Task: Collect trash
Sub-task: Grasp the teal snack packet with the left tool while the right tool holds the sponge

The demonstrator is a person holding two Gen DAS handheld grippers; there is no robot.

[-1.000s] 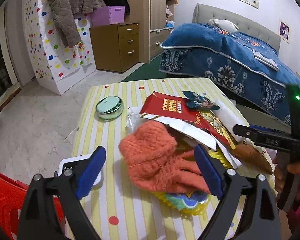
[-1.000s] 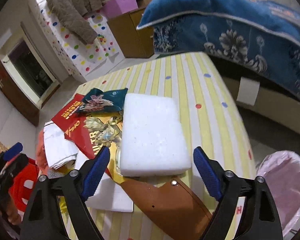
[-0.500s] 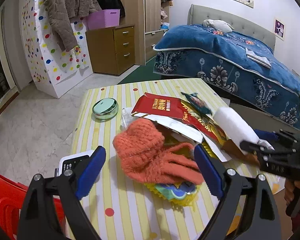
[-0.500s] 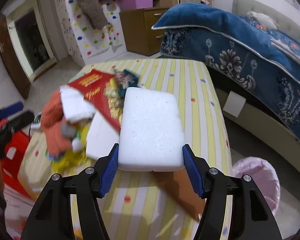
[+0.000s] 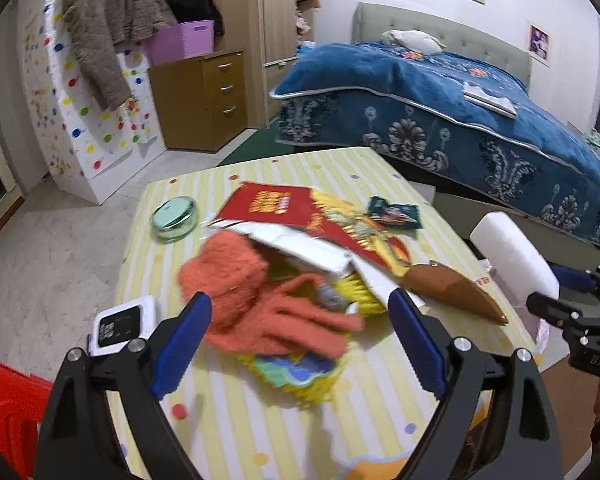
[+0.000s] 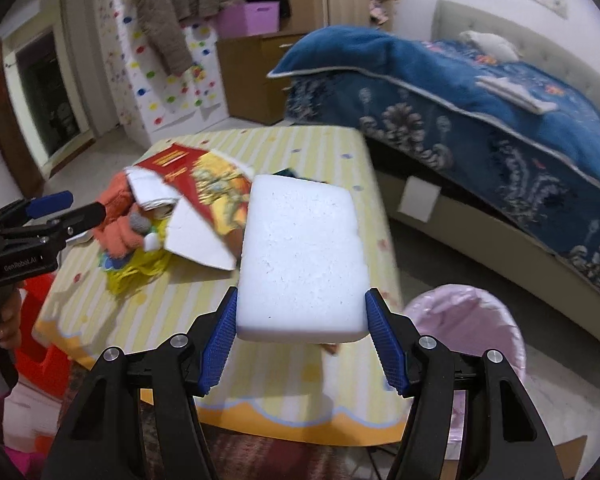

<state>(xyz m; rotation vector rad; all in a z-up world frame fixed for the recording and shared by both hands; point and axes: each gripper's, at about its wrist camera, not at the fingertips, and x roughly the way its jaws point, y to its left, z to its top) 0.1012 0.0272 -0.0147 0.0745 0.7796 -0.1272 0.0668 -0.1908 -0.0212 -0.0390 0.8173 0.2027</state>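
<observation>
The right tool (image 6: 302, 336) grips a white rectangular foam block (image 6: 302, 256) by its near end; the pink-lined round bin (image 6: 466, 344) sits lower right, and the block could pivot loose

Right gripper (image 6: 302, 344) fingers clamped; left gripper (image 5: 300, 344) spread.

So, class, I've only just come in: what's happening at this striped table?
A person is clearing rubbish with a hand-held tool in each hand. The right tool is shut on a white foam block, held above the table's edge near the pink-lined bin on the floor. The left tool is open and empty, over the orange glove in the pile of wrappers.
</observation>
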